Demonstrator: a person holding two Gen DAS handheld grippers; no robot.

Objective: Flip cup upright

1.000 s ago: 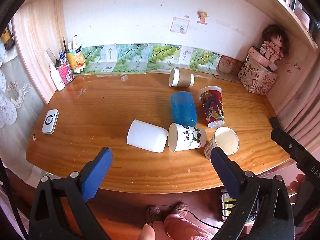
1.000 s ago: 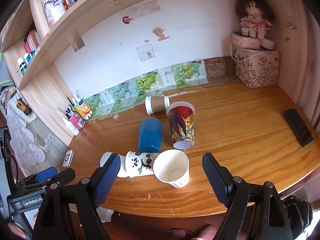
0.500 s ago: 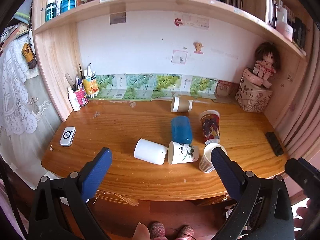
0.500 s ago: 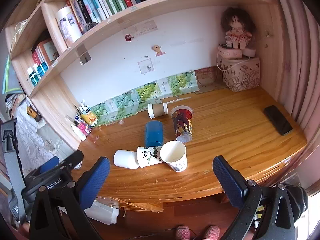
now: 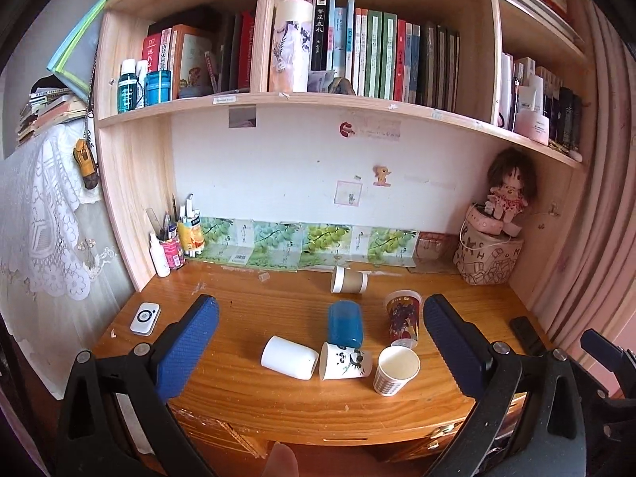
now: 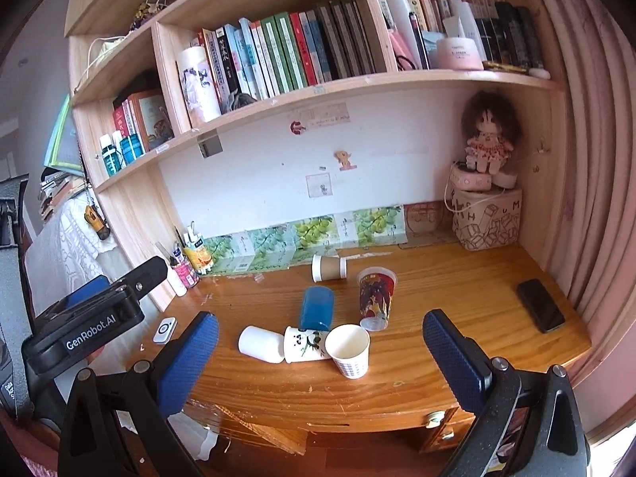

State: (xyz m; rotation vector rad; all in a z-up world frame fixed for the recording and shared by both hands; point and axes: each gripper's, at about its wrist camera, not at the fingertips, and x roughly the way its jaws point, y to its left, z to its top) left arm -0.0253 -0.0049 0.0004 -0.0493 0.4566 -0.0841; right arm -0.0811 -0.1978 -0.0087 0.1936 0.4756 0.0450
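1. Six cups are seen on the worktop (image 5: pixel 246 393), grouped near its middle and front.
2. One paper cup (image 5: pixel 395 370) with a fine grid print is already upright at the front edge of the group, mouth open to the top.
3. Beside it, a panda cup (image 5: pixel 345 361) is lying on its side, with a white cup (image 5: pixel 289 357) lying just to its left and a blue cup (image 5: pixel 345 321) lying behind it; whether they touch cannot be told for certain.
4. A red printed cup (image 5: pixel 402 318) is stood mouth-up at a slight tilt, and a brown paper cup (image 5: pixel 349 280) is lying on its side near the back wall.
5. The left hand-held gripper (image 5: pixel 322 348) is held wide and empty, well back from the worktop; the right hand-held gripper (image 6: pixel 322 353) is likewise spread wide and holds nothing.
6. The lying cups are judged to be light and thin-walled, so they are likely to roll or skid when nudged and to be dented if squeezed hard.
7. A hold across the side wall near the middle is judged best, with gentle pressure only, so that the cup can be turned onto its base.
8. The panda cup is crowded by its neighbours, so one of them may be knocked if the fingers are brought in carelessly.
9. A phone (image 6: pixel 540 304) is lying well apart at the right end.
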